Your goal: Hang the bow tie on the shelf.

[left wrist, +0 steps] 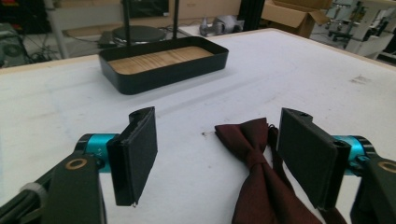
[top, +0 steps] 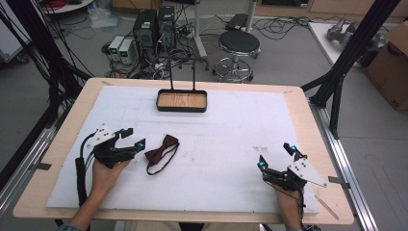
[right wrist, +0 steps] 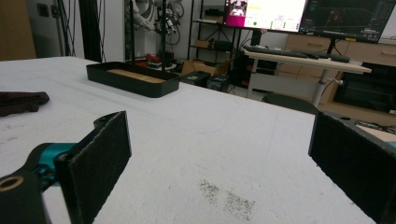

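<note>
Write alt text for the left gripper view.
The left gripper stands open low over a white table, its two black jaws apart, with a dark red bow tie lying flat between them, close to the right-hand jaw. Farther back sits a shallow black tray with a wooden floor.
</note>
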`<move>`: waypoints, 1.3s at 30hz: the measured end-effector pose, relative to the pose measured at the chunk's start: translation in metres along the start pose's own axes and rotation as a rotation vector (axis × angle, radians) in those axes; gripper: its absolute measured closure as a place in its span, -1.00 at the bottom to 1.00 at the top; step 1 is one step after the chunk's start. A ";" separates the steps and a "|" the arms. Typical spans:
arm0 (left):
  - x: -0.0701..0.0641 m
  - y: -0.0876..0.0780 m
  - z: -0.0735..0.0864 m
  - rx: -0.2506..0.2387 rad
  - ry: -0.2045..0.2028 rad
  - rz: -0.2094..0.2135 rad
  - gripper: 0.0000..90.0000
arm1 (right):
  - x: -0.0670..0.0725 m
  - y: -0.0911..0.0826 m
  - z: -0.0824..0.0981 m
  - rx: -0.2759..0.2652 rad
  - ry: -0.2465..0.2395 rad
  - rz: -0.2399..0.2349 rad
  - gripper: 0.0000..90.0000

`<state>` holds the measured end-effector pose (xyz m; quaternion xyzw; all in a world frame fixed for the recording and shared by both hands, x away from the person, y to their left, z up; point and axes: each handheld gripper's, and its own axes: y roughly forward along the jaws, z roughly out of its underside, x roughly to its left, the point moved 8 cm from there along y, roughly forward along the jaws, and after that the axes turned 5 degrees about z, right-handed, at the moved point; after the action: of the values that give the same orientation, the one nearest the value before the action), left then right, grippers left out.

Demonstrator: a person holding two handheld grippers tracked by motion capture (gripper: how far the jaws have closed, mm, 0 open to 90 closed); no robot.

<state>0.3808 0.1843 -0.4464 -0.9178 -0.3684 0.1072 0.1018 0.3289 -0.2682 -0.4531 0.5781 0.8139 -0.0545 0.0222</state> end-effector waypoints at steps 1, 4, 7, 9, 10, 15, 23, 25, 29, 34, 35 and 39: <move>-0.001 0.004 0.000 0.010 0.001 0.002 -0.34 | 0.000 0.000 0.000 0.000 0.001 -0.001 -0.89; -0.004 0.013 0.000 0.038 -0.002 0.027 -0.30 | 0.000 0.000 0.000 -0.004 -0.002 -0.002 -0.89; -0.011 0.028 0.001 0.093 -0.017 0.057 -0.25 | 0.000 -0.001 0.000 -0.002 0.003 -0.001 -0.89; -0.016 0.035 0.002 0.113 -0.009 0.067 -0.18 | 0.000 0.000 0.000 -0.003 -0.003 -0.003 -0.89; -0.018 0.038 0.003 0.112 0.004 0.067 -0.16 | 0.000 0.000 0.000 -0.003 -0.004 -0.004 -0.89; -0.027 0.045 0.003 0.121 0.055 0.066 -0.04 | 0.000 -0.001 0.000 -0.001 0.006 -0.004 -0.89; -0.030 0.058 0.015 0.229 0.063 0.044 0.12 | 0.001 0.000 0.000 -0.003 0.004 -0.009 -0.89; -0.030 0.059 0.016 0.235 0.062 0.040 0.15 | 0.001 -0.001 0.000 -0.004 0.010 -0.010 -0.89; -0.030 0.063 0.021 0.295 0.067 0.019 0.19 | 0.001 -0.001 -0.001 -0.005 0.004 -0.011 -0.89; -0.031 0.067 0.026 0.358 0.076 0.008 0.23 | 0.001 -0.001 0.000 -0.003 0.007 -0.010 -0.89; -0.032 0.068 0.027 0.364 0.079 0.013 0.23 | 0.001 -0.001 0.000 -0.003 0.007 -0.010 -0.89; -0.032 0.069 0.029 0.386 0.080 0.009 0.32 | 0.001 -0.001 -0.001 -0.005 0.005 -0.012 -0.89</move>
<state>0.3953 0.1166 -0.4882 -0.8865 -0.3324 0.1398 0.2898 0.3280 -0.2676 -0.4526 0.5733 0.8174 -0.0512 0.0214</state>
